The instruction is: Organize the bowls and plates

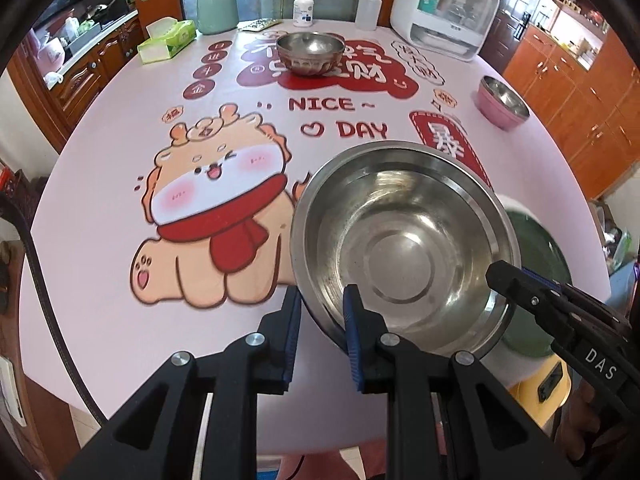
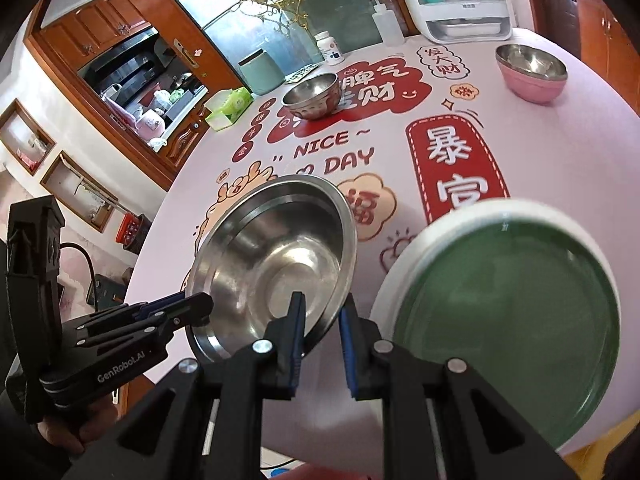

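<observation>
The room is a kitchen-dining space with wooden cabinets; the table (image 1: 100, 240) carries a pink printed cloth with a cartoon animal and red lettering.

Left wrist view: my left claw (image 1: 322, 320) stands narrow, its two blue pads clamped on the near rim of the large steel bowl (image 1: 400, 240), one pad inside, one outside. My right claw (image 1: 516, 284) comes in from the right and grips the same bowl's opposite rim. Behind the bowl's right edge sits the green plate (image 1: 540, 256), mostly hidden. Farther off stand a small steel bowl (image 1: 310, 54) and a pink bowl (image 1: 502, 104), well apart. A tissue box (image 1: 168, 40) and a white dish cabinet (image 1: 444, 12) line the far edge.

Right wrist view: the right claw is likewise narrow, pinching the rim of the large steel bowl, which appears tilted and clear of the cloth. The left claw holds the far rim. The green plate lies just beside, at right, near the table's edge.

Judgement: the step in hand is a two-claw carry of the large bowl. Its destination is unclear: possibly the plate or another bowl. The next move calls for level, matched travel, since uneven grip could let the rim slip.
</observation>
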Tool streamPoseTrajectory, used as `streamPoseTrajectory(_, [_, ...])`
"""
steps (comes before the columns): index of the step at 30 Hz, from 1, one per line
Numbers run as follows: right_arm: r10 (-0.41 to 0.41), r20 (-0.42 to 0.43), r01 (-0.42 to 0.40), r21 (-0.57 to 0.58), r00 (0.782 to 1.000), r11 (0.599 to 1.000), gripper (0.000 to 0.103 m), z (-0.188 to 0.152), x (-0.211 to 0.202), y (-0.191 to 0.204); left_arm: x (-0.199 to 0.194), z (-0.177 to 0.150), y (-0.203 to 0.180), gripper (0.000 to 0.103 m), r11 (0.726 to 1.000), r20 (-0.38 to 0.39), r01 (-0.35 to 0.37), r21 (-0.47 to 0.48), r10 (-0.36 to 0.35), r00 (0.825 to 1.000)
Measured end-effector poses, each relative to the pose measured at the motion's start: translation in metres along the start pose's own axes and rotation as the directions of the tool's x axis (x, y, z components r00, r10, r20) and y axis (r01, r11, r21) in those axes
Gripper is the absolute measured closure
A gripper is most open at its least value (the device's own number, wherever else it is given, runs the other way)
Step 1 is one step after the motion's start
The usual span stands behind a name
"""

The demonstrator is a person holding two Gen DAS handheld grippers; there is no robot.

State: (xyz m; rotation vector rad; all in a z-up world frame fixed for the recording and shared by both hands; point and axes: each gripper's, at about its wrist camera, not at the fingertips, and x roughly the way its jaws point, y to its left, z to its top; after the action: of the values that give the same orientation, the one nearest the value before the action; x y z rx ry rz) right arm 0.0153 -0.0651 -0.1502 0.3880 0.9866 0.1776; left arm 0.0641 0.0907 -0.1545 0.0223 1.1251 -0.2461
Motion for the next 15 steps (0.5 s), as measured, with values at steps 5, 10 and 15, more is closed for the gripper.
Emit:
streamPoseTrajectory(5, [-0.034,-0.001,0.034,0.010,0.999,0.999,0.086,-0.021,0.002,0.010,0.002,-0.020,0.008,0.083,0.999,-0.030,0.019,0.027,-0.018,0.999])
streamPoseTrajectory(10, [-0.057,-0.018,0.057,0.053,0.998,0.997,0.086,-0.039,0.010,0.009,0.009,-0.034,0.013,0.082,0.998,-0.062,0.038,0.047,-0.035,0.997])
streamPoseTrajectory(15, [-0.076,-0.018,0.077,0.086,0.997,0.993,0.086,-0.051,0.014,0.008,0.016,-0.040,0.013,0.082,0.996,-0.080,0.042,0.082,-0.036,0.996])
